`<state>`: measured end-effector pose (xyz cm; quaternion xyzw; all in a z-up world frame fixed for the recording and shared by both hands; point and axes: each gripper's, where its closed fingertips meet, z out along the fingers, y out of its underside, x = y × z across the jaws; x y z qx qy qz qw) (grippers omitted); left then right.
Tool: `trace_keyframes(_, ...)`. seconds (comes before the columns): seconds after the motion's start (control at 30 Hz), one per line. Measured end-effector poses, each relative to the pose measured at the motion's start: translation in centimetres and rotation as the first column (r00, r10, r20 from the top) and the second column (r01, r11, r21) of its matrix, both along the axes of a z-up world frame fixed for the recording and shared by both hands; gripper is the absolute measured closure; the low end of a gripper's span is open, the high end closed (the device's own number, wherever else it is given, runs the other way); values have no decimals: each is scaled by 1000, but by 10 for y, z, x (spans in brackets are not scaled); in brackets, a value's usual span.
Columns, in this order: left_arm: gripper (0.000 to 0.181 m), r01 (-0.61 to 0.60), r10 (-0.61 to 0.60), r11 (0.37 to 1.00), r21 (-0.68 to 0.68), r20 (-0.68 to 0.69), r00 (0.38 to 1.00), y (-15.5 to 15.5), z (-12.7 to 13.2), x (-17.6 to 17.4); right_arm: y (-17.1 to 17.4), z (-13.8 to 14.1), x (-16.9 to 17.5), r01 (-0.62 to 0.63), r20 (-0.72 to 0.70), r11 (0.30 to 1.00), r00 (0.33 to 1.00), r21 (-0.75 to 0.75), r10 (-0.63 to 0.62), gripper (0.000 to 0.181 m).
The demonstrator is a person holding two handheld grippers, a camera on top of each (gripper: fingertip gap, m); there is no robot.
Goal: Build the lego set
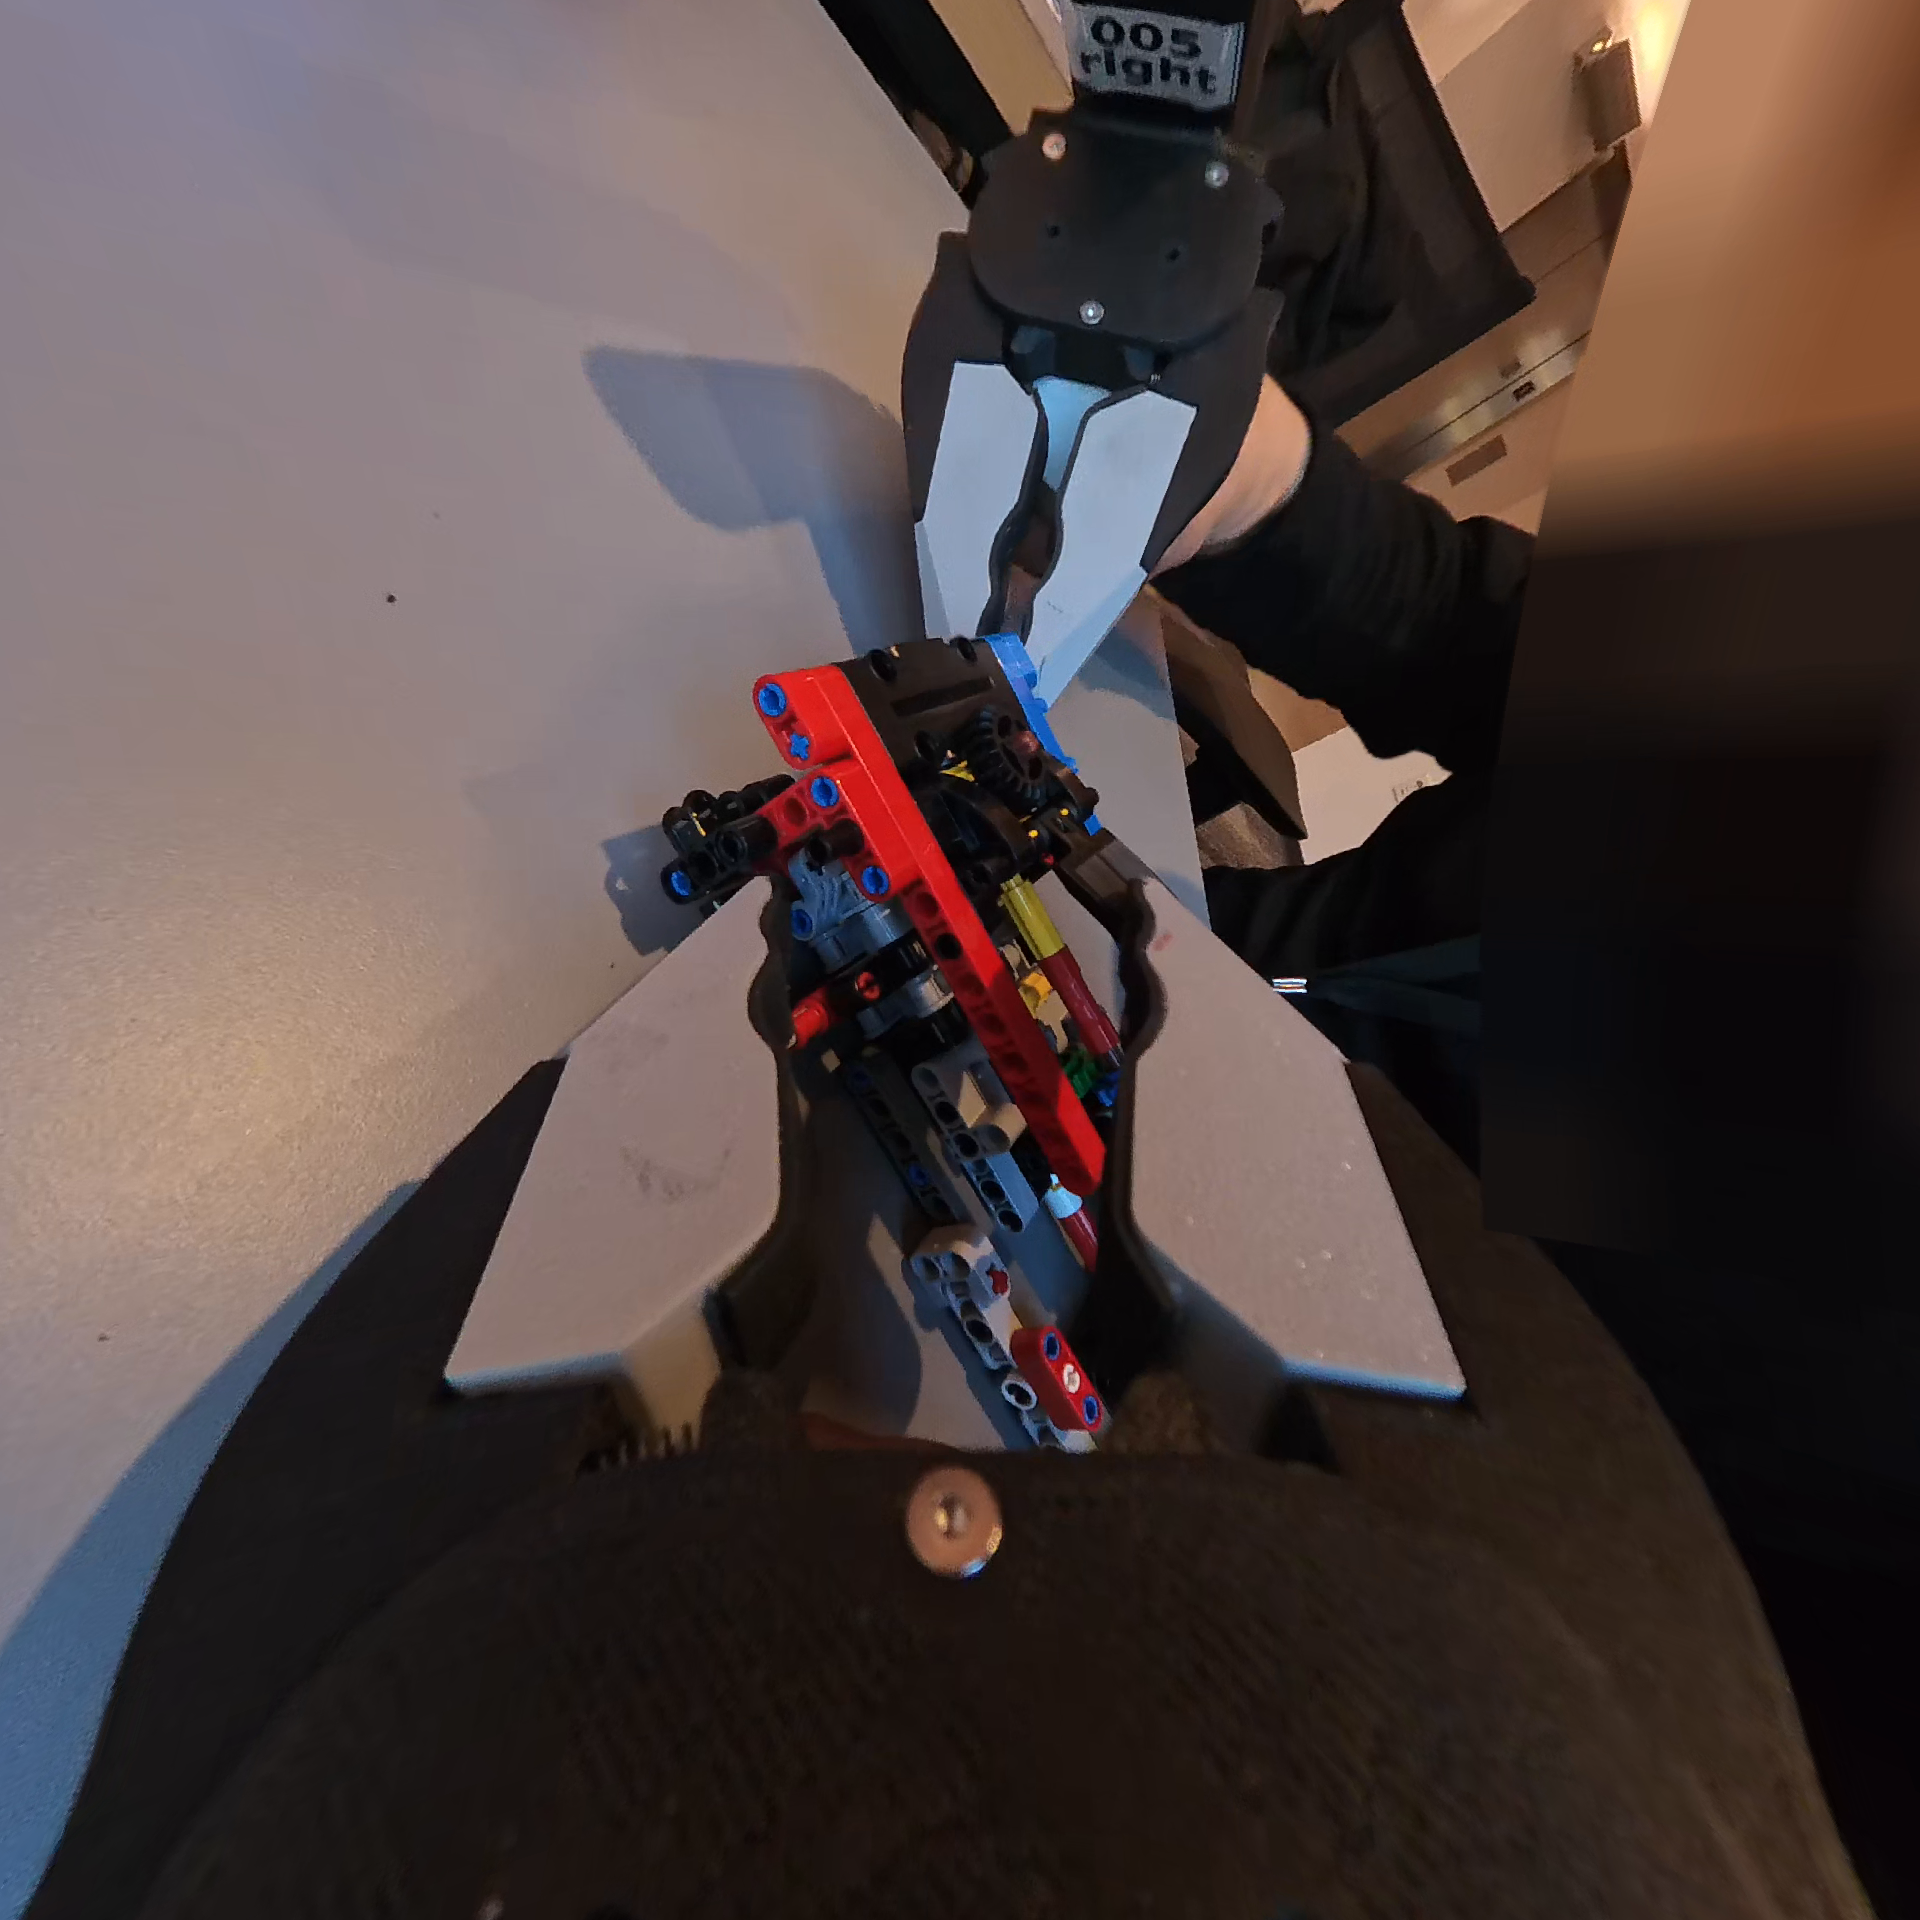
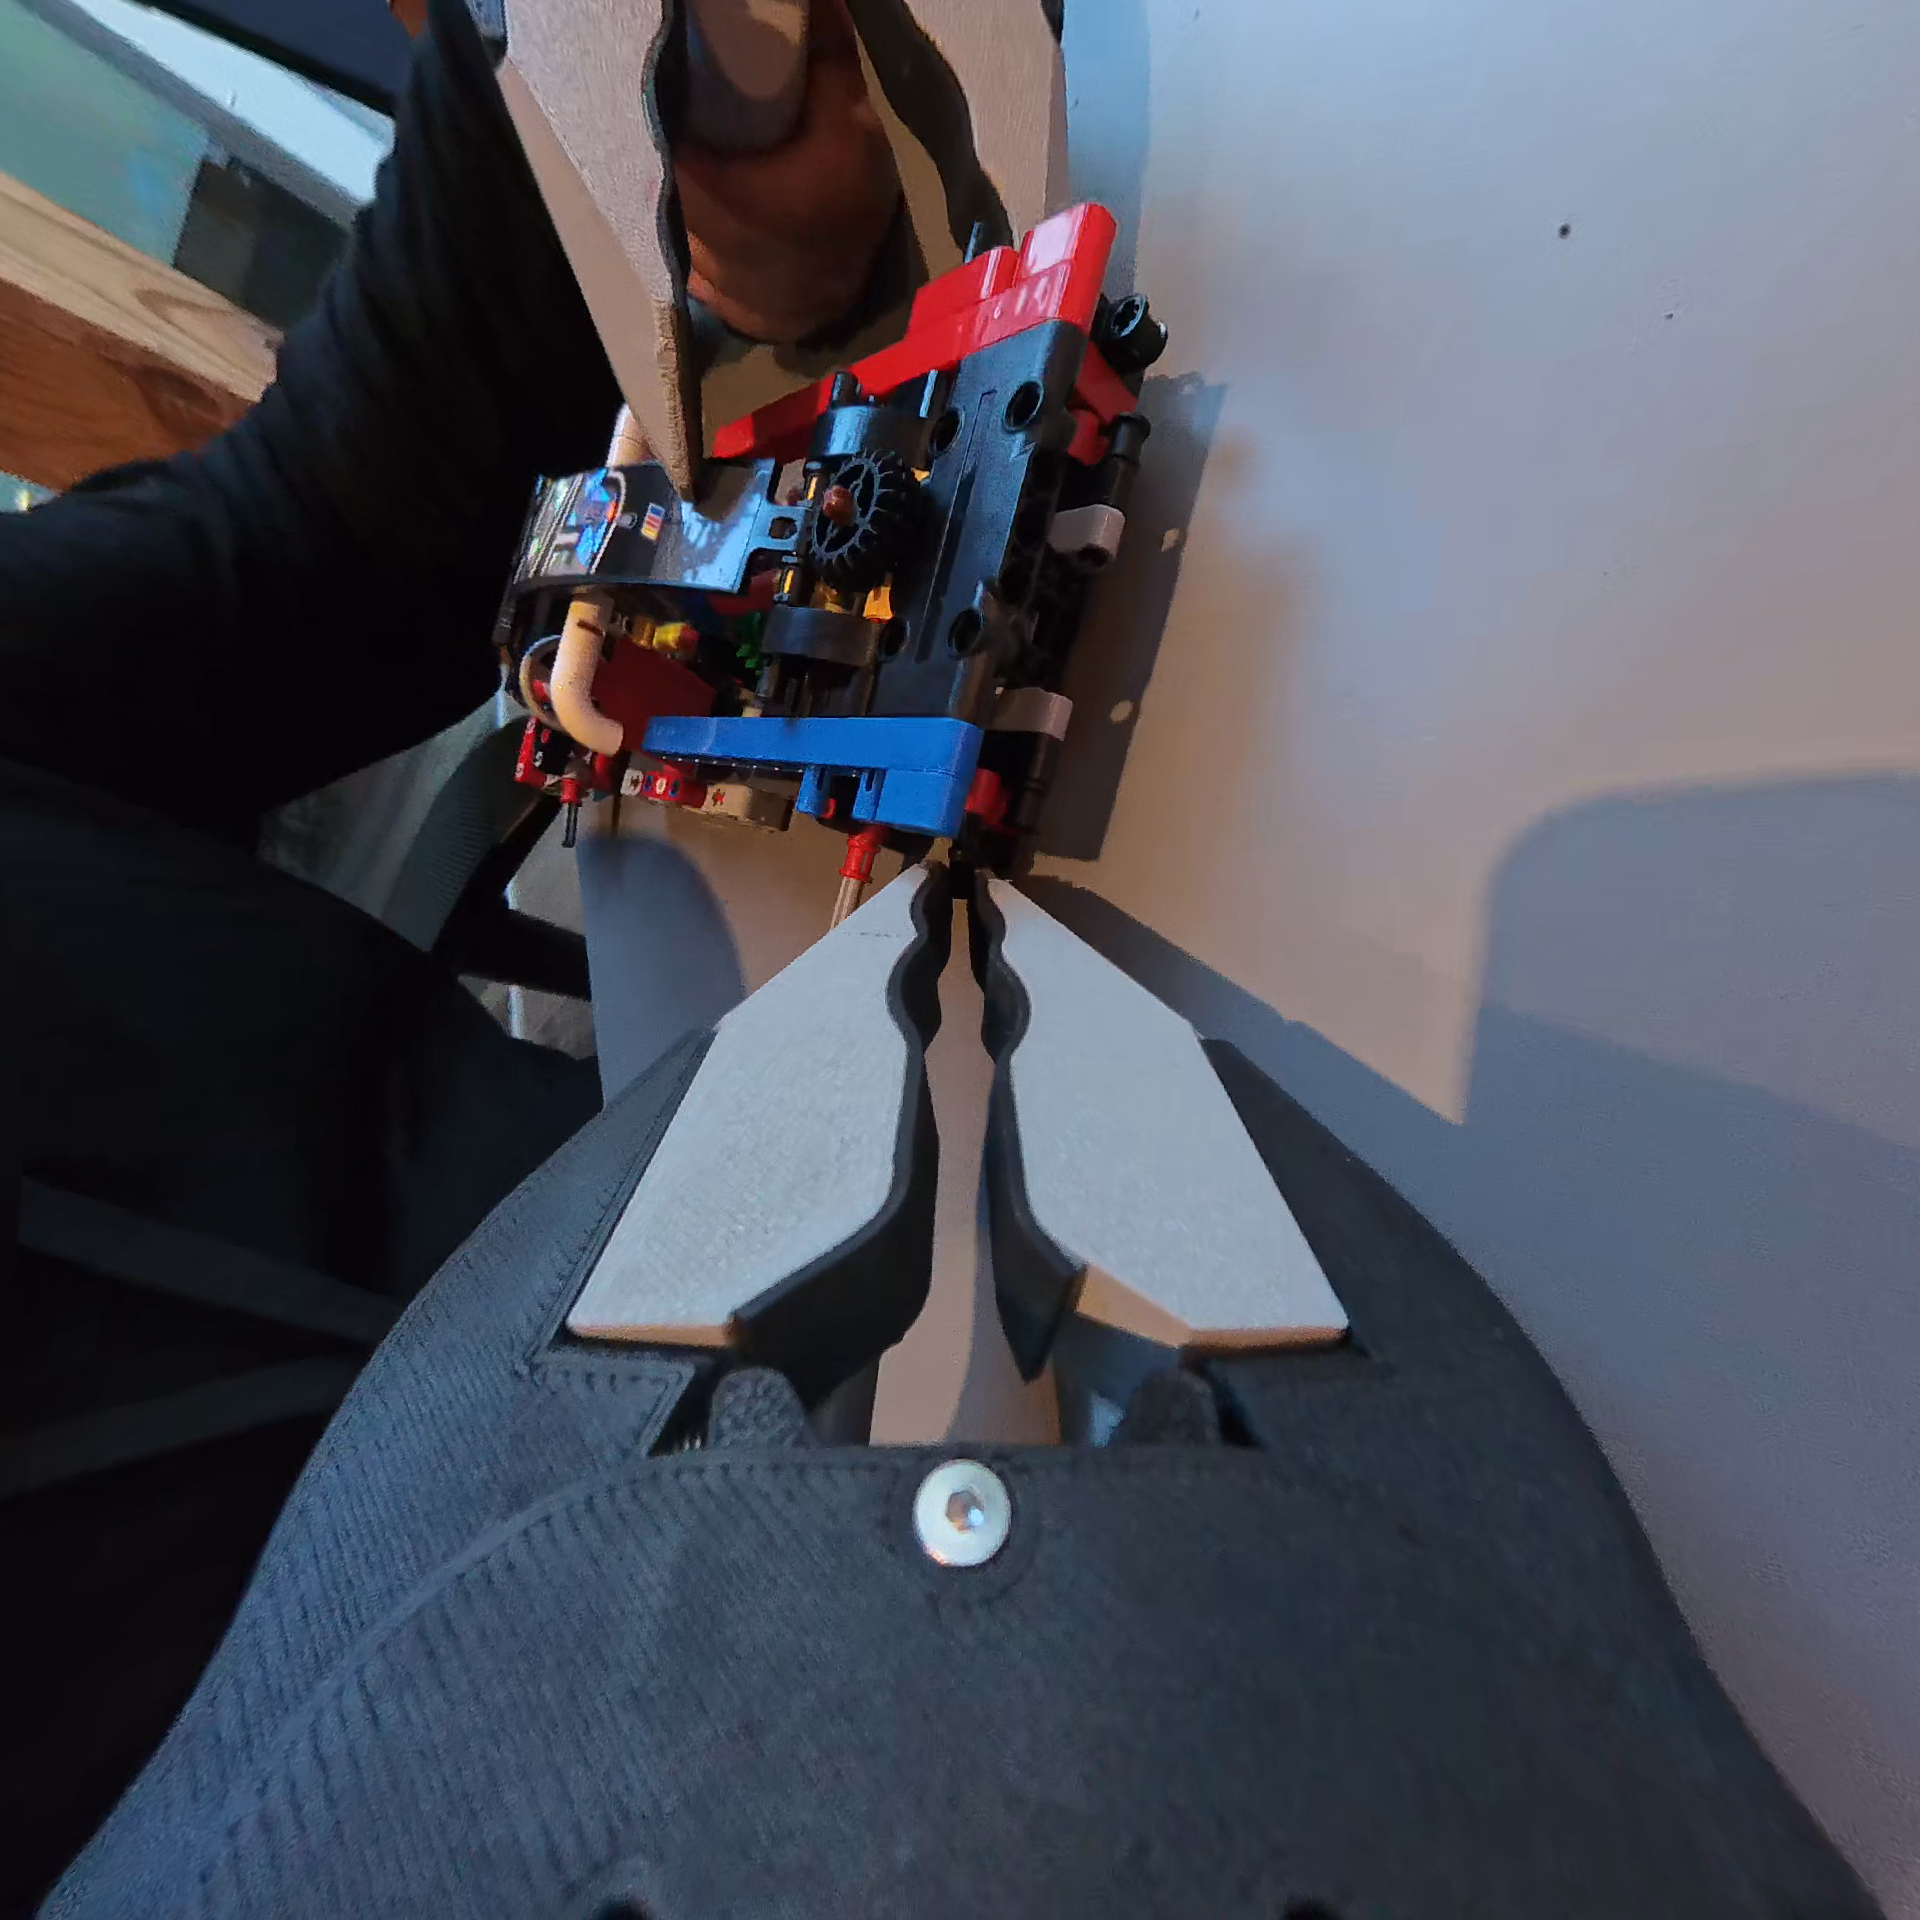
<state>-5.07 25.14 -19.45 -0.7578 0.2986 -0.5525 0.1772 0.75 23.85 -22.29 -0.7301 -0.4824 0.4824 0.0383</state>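
Observation:
A part-built lego model (image 1: 940,925) of red beams, black gears and a blue beam (image 2: 810,753) is held just above the grey table (image 1: 312,520). My left gripper (image 1: 951,914) is shut on the model, one finger on each side. In the right wrist view, one of its fingers (image 2: 613,260) comes in from the top. My right gripper (image 2: 961,878) is almost closed. Its tips pinch a small black pin (image 2: 964,854) at the model's edge, under the blue beam. The right gripper also shows in the left wrist view (image 1: 1023,649), touching the blue beam (image 1: 1013,670).
A person's black sleeves (image 1: 1351,592) (image 2: 260,520) reach in from the table's edge. Pale drawers (image 1: 1538,208) stand beyond the table, and a wooden surface (image 2: 83,353) lies at the left. Bare grey table (image 2: 1507,416) spreads beside the model. Left tips to right tips: about 8 cm.

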Motion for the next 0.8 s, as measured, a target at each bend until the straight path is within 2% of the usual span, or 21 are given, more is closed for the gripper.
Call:
trace_keyframes(0.13,120,-3,3,1000,3,-1,1000,0,0,0,-1,-2,-1,-53,66,998,996,-43,56,181)
trace_keyframes(0.33,120,11,-11,1000,-2,-1,1000,-2,0,2,-4,3,4,-111,84,975,988,-191,129,181)
trace_keyframes(0.43,120,11,-11,1000,-3,0,1000,-2,0,2,-6,0,3,-148,118,967,977,-209,175,181)
trace_keyframes(0.6,120,4,-4,1000,-6,2,1000,-1,0,1,0,3,4,-136,106,968,981,-209,160,181)
trace_keyframes(0.8,120,4,-4,1000,1,0,1000,-1,0,1,-2,4,3,-106,53,932,990,-346,132,181)
